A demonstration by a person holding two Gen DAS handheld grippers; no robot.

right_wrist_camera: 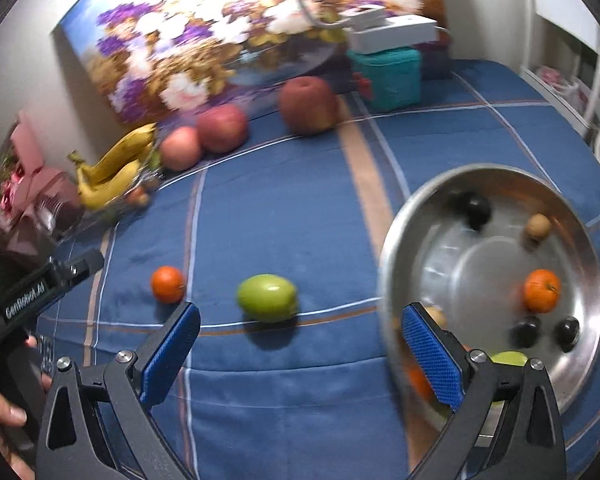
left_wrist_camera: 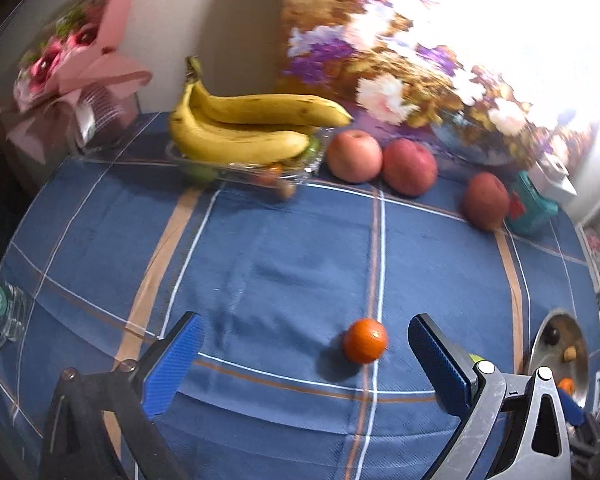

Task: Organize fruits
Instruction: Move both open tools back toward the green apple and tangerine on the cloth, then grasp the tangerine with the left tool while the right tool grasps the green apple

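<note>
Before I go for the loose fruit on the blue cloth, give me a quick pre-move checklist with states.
1. Left gripper open, holding nothing: ok.
2. Right gripper open, holding nothing: ok.
3. Small orange tangerine lies between the left fingers' line, untouched: ok.
4. Green oval fruit ahead of the right gripper, free on the blue checked cloth: ok.
5. Round steel bowl has free room: ok.
6. Bowl steadiness: cannot tell, blurred.

Harsh glare at the far edge, soft focus throughout

Light washes out the floral painting [left_wrist_camera: 400,52] in the left wrist view's upper right. Fruit throws short dark shadows toward the camera on the blue tablecloth [right_wrist_camera: 284,208]. Motion blur smears the steel bowl [right_wrist_camera: 580,280] and the green fruit [right_wrist_camera: 266,298]; fisheye curvature bends the cloth's stripes, corners falling to black.
</note>
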